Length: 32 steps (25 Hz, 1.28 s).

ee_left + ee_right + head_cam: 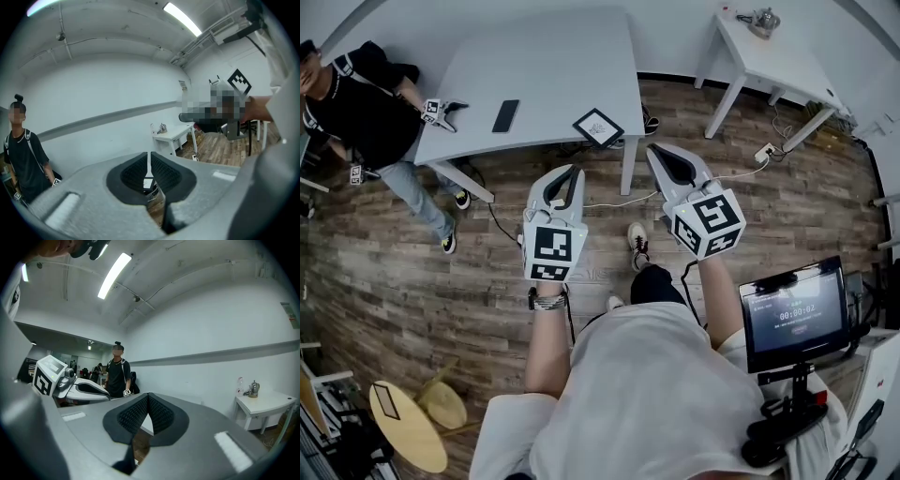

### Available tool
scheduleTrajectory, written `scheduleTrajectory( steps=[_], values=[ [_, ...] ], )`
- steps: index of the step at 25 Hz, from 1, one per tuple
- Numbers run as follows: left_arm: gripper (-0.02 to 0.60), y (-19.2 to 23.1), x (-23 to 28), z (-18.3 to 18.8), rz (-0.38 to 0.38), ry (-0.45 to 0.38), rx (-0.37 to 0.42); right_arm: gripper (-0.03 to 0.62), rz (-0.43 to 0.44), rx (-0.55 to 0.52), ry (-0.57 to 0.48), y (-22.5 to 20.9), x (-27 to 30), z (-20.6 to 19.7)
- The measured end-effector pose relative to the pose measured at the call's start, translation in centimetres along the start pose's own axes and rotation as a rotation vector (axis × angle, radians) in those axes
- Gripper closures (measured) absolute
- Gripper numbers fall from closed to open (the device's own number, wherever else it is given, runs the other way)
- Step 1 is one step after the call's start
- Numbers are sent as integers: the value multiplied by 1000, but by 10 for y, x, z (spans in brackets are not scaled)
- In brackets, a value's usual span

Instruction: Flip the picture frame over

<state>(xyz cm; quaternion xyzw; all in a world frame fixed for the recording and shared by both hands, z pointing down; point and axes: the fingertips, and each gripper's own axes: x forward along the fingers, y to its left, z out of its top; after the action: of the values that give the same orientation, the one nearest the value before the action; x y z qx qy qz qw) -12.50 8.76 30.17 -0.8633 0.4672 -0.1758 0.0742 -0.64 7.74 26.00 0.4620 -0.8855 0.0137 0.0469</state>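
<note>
The left gripper and right gripper hung short of the counter bearing the picture frame. Left jaws stood barely parted, right jaws together, both empty.

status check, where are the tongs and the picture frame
Left tongs a crack apart, right tongs shut, both empty, short of the table. Picture frame flat near the table's front edge, untouched. Phone lies apart from it; nothing blocking.
</note>
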Motion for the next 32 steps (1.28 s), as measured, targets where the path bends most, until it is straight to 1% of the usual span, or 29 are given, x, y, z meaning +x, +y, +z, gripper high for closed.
scheduleTrajectory(
  steps=[6,7,9,14,18,22,25,28,32],
  values=[
    [543,-6,21,-11,-29,44,23,590,-11,9,20,-12,8,-17],
    [541,-6,30,-14,-36,56,26,589,-12,15,26,-19,13,-21],
    [538,-6,54,-23,-56,84,30,568,-11,30,44,-36,27,-31],
    [522,-7,98,-42,-127,144,20,568,-21,67,85,-70,55,-55],
    [517,-7,121,-56,-146,180,32,563,-28,84,103,-86,67,-72],
    [517,1,160,-74,-161,224,40,560,-28,106,138,-109,93,-93],
    [512,0,178,-91,-183,262,75,557,-30,118,159,-116,103,-105],
    [502,-10,179,-104,-206,297,126,557,-32,119,173,-112,98,-112],
    [500,-16,191,-127,-223,340,159,554,-33,127,200,-117,99,-131]
  ],
)
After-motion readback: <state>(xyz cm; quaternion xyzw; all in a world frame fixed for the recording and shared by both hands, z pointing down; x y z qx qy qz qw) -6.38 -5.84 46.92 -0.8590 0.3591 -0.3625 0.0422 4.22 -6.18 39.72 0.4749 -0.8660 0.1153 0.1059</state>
